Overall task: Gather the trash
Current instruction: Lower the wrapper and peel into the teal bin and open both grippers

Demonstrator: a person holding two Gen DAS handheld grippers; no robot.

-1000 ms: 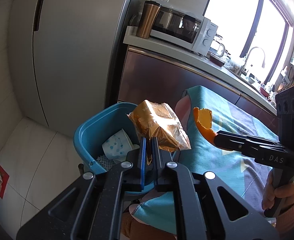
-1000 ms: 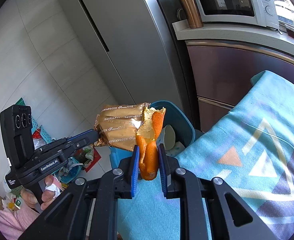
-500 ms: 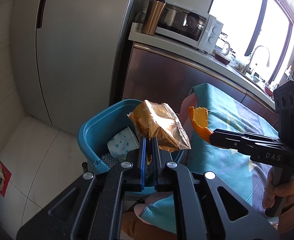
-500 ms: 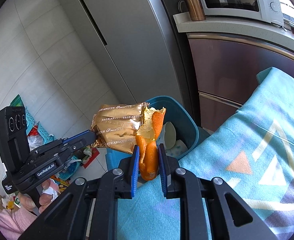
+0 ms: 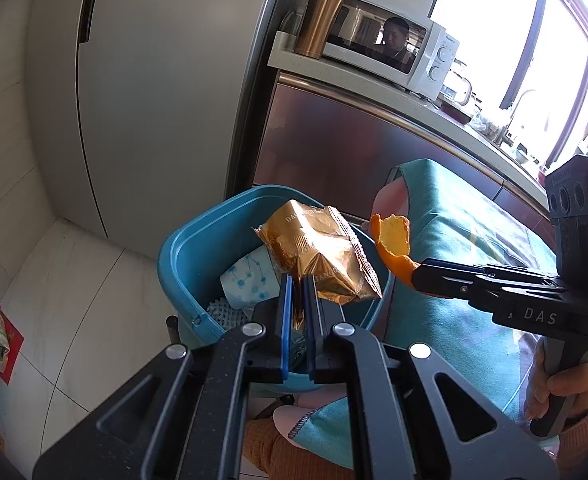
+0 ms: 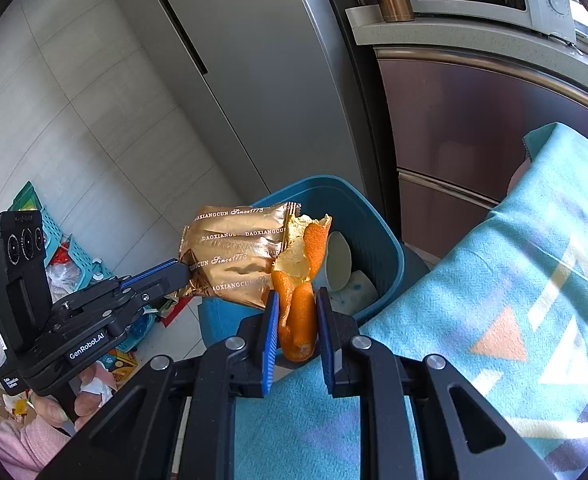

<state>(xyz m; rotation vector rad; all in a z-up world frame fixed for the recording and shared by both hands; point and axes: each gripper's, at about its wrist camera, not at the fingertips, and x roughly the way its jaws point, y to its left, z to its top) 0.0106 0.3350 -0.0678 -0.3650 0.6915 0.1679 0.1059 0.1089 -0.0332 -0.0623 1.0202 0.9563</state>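
My left gripper (image 5: 297, 300) is shut on a gold snack wrapper (image 5: 319, 256) and holds it over the blue trash bin (image 5: 198, 248). The wrapper also shows in the right wrist view (image 6: 230, 256), held by the left gripper (image 6: 174, 272). My right gripper (image 6: 295, 320) is shut on an orange peel (image 6: 299, 276) and holds it beside the bin's (image 6: 377, 232) near rim. The peel (image 5: 391, 240) and right gripper (image 5: 417, 276) show at the bin's right edge in the left wrist view. A paper cup (image 5: 250, 280) lies inside the bin.
A table with a teal patterned cloth (image 6: 513, 300) stands right of the bin. A grey fridge (image 5: 154, 100) and a steel cabinet (image 5: 353, 148) with a microwave (image 5: 389, 52) and a copper tumbler (image 5: 319, 20) stand behind. Clutter and teal baskets (image 6: 66, 256) lie on the floor at left.
Both grippers have moved closer to the bin with their loads. The wrapper now hangs over the bin's opening and the peel is at its rim.
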